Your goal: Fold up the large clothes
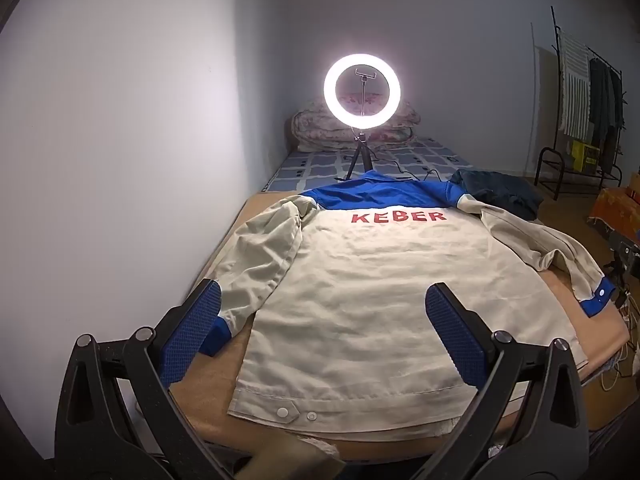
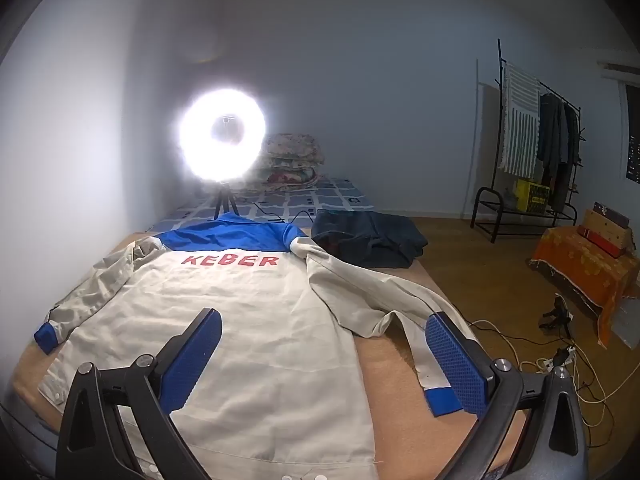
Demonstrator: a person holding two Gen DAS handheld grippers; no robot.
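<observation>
1. Two grippers up over the near end of the bed, both wide open, both holding nothing: left gripper (image 1: 322,320) and right gripper (image 2: 324,344).
2. One big jacket (image 1: 360,280) flat on the tan bed cover (image 1: 208,384), back side up, red letters near the blue collar, hem closest to the grippers.
3. Left sleeve (image 1: 260,248) tucked close along the jacket's side, blue cuff just beside the left gripper's finger. Right sleeve (image 2: 372,300) bent out across the cover, cuff near the bed's edge.
4. Folding not yet begun, by the look of it.
5. Could go wrong: pinching only the top layer, so the front stays behind and bunches up.
6. Could go wrong: pulling the right sleeve too hard, so the cuff slides off the edge toward the cables (image 2: 560,364) on the floor.
7. Could go wrong: swinging cloth far forward and knocking the ring light (image 1: 362,94) or dragging the dark clothes pile (image 2: 368,238) that touches the sleeve.
</observation>
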